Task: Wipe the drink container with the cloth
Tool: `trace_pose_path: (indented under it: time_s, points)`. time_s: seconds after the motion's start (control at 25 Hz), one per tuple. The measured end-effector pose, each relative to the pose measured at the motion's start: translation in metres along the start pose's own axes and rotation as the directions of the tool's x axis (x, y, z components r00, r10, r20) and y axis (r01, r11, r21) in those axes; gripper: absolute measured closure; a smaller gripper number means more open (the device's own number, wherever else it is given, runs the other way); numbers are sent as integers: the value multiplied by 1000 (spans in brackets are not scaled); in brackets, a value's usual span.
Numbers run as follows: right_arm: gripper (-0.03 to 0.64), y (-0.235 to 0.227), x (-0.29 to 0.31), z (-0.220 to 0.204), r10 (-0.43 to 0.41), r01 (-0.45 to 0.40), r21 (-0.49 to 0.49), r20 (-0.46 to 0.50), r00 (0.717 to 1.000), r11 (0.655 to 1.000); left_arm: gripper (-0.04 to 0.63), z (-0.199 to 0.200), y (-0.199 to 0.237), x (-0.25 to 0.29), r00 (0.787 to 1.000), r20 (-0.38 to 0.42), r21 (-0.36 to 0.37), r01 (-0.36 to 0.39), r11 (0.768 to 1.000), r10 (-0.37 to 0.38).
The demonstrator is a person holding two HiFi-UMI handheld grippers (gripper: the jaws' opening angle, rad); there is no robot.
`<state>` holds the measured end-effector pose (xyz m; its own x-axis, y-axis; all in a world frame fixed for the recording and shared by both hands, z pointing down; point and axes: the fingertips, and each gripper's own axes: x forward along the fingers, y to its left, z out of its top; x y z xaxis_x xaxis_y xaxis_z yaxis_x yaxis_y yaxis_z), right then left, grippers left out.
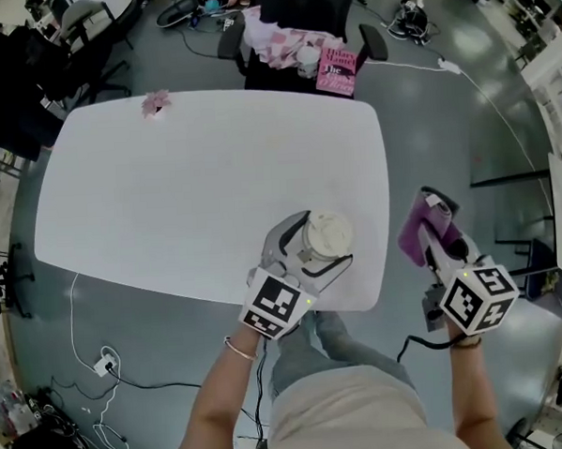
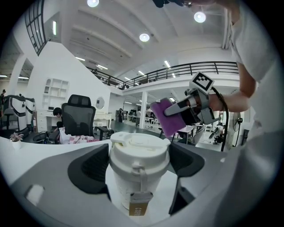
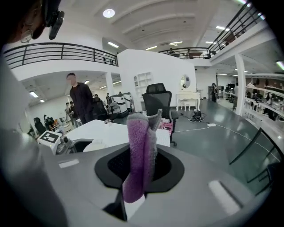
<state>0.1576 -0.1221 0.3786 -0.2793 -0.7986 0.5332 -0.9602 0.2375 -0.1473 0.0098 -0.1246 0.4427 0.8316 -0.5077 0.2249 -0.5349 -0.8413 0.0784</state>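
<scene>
The drink container [image 1: 327, 235], a white cup closed by a white lid [image 2: 140, 144] (so its contents cannot be seen), is clamped between the jaws of the left gripper [image 1: 317, 243], with one pad pressed to each side. It is held upright at the near right corner of the white table [image 1: 167, 197], close to the rounded edge. A small brown tag [image 2: 136, 208] is hung from the lid by a strap. Print is carried on it, but only a few cropped letters show and no word can be read.

Just to the right, off the table edge and over the grey floor [image 1: 445, 135], the purple cloth [image 1: 413, 235] is pinched as a folded bundle between the closed jaws of the right gripper [image 1: 434, 222], apart from the cup. Most of the tabletop is left bare.

At its far left edge a small pink flower [image 1: 155, 103] is set. Beyond the far edge a pink book [image 1: 339, 67] is laid on a black chair [image 1: 298, 11], and its cover lettering is too small to be read.
</scene>
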Motion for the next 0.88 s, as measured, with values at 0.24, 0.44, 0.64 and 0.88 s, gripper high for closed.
trace_pose_path:
  time_s: [0.24, 0.44, 0.64, 0.88]
  points:
    - [554, 33, 21, 3, 122, -140, -149, -125, 985, 979, 170, 0, 1, -2, 1000, 2, 0, 3, 1000, -3]
    - [554, 60, 28, 1, 214, -277, -236, -261, 942, 931, 170, 0, 2, 0, 1000, 12, 2, 6, 1000, -6]
    - [554, 85, 29, 2, 261, -388, -319, -375, 889, 865, 170, -1, 2, 0, 1000, 12, 2, 7, 1000, -7]
    - [552, 111, 29, -2, 271, -495, -404, -496, 825, 769, 171, -2, 3, -1, 1000, 9, 5, 10, 1000, -10]
